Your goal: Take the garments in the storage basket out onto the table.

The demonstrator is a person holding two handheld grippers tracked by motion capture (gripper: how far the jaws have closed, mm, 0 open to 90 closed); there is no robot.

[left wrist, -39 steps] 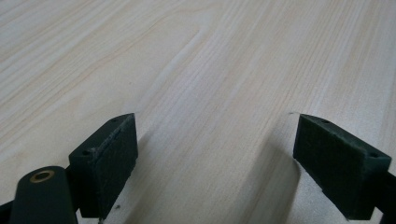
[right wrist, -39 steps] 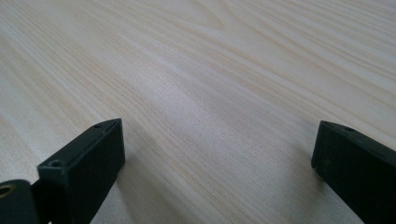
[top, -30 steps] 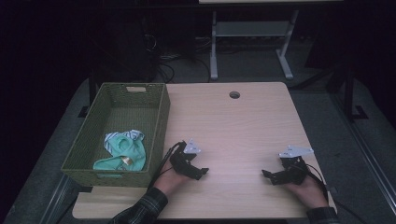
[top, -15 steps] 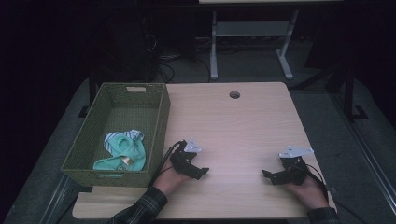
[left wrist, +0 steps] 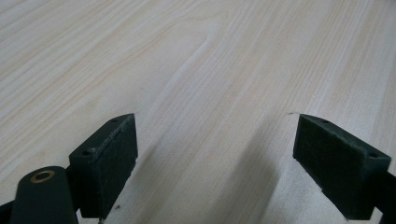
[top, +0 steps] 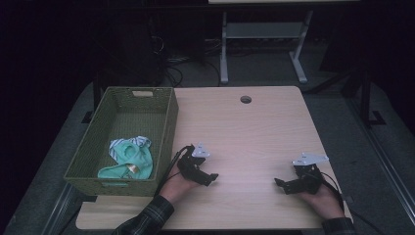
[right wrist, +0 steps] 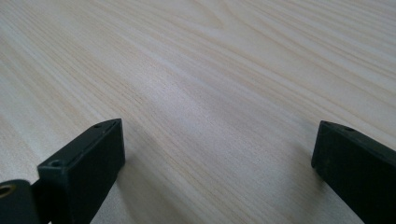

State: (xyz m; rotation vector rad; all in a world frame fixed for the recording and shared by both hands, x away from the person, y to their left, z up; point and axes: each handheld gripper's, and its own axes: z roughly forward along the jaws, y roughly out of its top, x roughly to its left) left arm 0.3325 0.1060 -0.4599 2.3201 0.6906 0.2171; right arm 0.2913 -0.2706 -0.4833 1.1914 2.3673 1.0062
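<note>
Left tool [top: 209, 177] rests just right of basket [top: 166, 132] holding cloth [top: 129, 156].

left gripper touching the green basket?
Apart. The high view shows bare table between the left gripper and the basket wall.

We see a pale wood-grain counter [top: 254, 132] with a round cable hole [top: 245, 99] near its far edge. A green woven basket [top: 164, 142] sits along its left side. The left hand-held gripper [top: 208, 178] and right hand-held gripper [top: 281, 185] rest low on the near part, well apart, bare wood between them.
</note>
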